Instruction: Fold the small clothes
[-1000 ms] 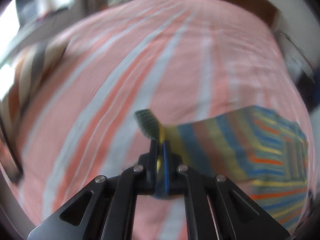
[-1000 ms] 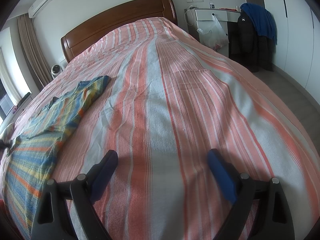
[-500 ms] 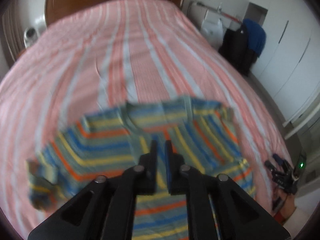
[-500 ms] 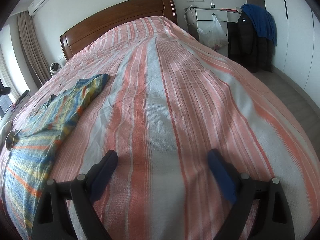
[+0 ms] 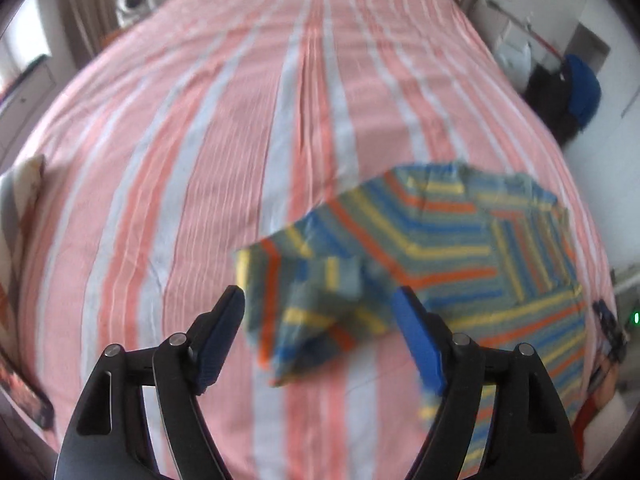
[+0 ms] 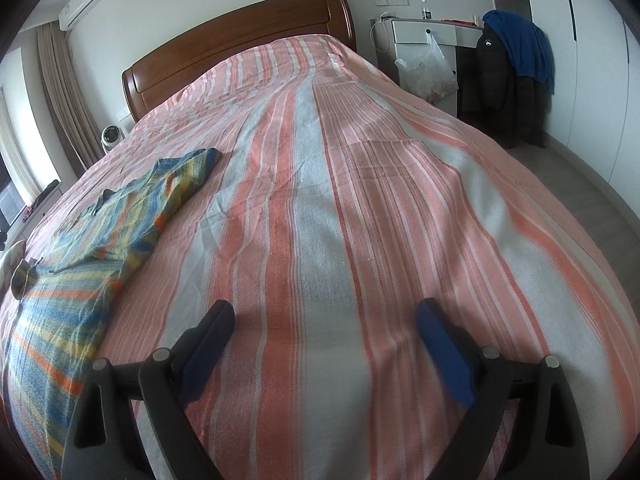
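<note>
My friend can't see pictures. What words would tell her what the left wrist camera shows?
A small striped shirt in blue, yellow and orange lies on a pink-and-white striped bedspread, one sleeve folded over. The left gripper, black with blue pads, is opening just above that sleeve, gripping nothing.

The left gripper [image 5: 320, 320] points steeply down, its jaws opening, the blue pads clear of the striped cloth between them. The right gripper [image 6: 326, 334] tilts down with its jaws spread wide, empty.
</note>
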The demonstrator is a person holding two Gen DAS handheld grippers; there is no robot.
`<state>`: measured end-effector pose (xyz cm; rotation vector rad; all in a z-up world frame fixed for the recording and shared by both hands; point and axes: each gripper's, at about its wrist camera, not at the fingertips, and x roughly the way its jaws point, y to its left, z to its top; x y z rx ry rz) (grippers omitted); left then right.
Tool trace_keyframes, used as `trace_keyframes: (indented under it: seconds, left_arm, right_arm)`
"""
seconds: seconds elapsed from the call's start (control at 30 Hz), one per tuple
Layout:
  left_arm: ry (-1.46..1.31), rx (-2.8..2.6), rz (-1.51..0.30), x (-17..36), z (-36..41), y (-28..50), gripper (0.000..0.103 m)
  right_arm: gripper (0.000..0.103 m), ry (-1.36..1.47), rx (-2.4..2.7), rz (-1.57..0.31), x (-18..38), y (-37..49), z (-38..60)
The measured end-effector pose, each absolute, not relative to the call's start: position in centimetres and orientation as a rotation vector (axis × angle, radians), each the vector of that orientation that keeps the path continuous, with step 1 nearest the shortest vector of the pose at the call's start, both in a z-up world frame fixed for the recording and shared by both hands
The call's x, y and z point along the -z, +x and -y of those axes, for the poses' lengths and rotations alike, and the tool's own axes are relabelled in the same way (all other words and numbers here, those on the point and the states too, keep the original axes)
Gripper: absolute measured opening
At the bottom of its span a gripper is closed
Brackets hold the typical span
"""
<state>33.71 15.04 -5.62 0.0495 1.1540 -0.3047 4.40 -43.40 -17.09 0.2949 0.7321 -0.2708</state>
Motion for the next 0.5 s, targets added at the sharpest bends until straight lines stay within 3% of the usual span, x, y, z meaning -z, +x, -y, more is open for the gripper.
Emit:
trace_keyframes:
  seconds: [0.17, 0.23, 0.27, 0.3, 0.4, 0.5]
  left_arm:
    - [0.209, 0.359, -1.191, 8.3, -13.7, 32.7, 0.077]
    - [0.278, 0.359, -1.187, 9.4, -12.7, 32.6, 0.063]
    - [0.29, 0.351, -1.192, 9.9, -12.3, 32.8, 0.043]
    - [0.284, 0.339, -1.203, 10.4, -12.1, 33.0, 0.009]
    - [0.225, 0.288, -1.166, 9.4, -11.9, 33.4, 0.004]
    - [0.174, 0.317, -1.061, 5.2, -9.7, 33.0, 0.004]
  right_arm:
    - [0.092, 0.287, 0.275, -0.737, 17.0, 4.6, 43.3]
    - [0.092, 0.284, 0.276, -0.739, 17.1, 4.6, 43.3]
    - [0.092, 0.283, 0.277, -0.74, 17.0, 4.7, 43.3]
    - [0.092, 0.282, 0.277, -0.74, 17.0, 4.6, 43.3]
    - [0.092, 0.282, 0.277, -0.74, 17.1, 4.7, 43.3]
    - [0.092, 0.283, 0.277, -0.739, 17.1, 4.6, 43.3]
